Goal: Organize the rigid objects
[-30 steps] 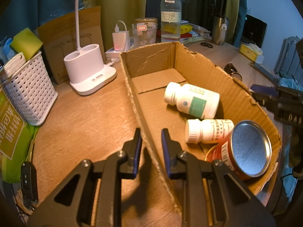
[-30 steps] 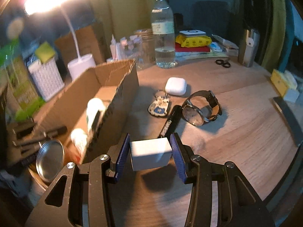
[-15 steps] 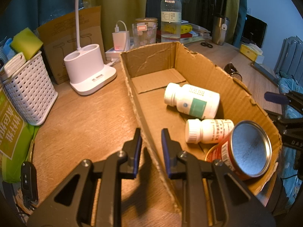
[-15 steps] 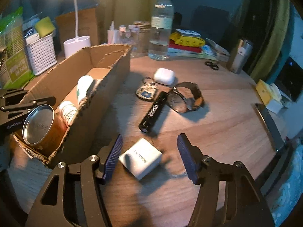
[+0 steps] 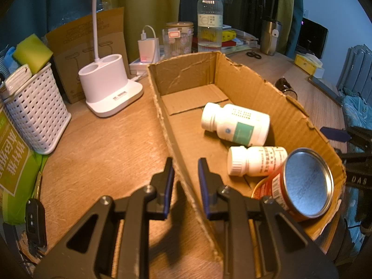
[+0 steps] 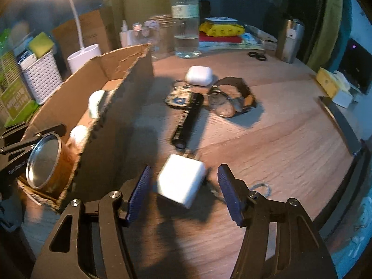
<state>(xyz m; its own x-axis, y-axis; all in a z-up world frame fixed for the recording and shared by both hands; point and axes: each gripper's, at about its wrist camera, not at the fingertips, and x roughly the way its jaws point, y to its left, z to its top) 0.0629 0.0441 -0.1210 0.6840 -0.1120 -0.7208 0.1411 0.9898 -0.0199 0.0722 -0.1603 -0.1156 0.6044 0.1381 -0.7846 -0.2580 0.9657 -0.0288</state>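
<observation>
The left gripper point(image 5: 186, 169) is clamped on the near wall of the box point(image 5: 255, 93), 1 pad on each side of the cardboard, so the box is braced on the table point(image 5: 104, 144). Inside lie 2 pill bottles point(image 5: 234, 124) and a can point(image 5: 300, 183) tipped on its side. The right gripper point(image 6: 183, 186) is released, its pads standing clear on both sides of a white cube point(image 6: 181, 181) that rests on the table just outside the box's right wall, turned corner-on to the fingers; the view is blurred, so whether a pad brushes it cannot be told. Farther out lie a flashlight point(image 6: 189, 118), a watch point(image 6: 230, 100), a keyring point(image 6: 179, 95) and an earbud case point(image 6: 199, 75), all still outside the box. The step in hand looks like a regrasp of the cube. To do it well, the right hand should twist until the pads face 2 flat sides rather than corners, settle low so the pads cover the middle of those faces, then close squarely; a grip on the edges would likely let the smooth cube spin out. The lift must clear the ragged wall top before the cube goes into the open far end, away from the bottles, while the left keeps the box from sliding.
</observation>
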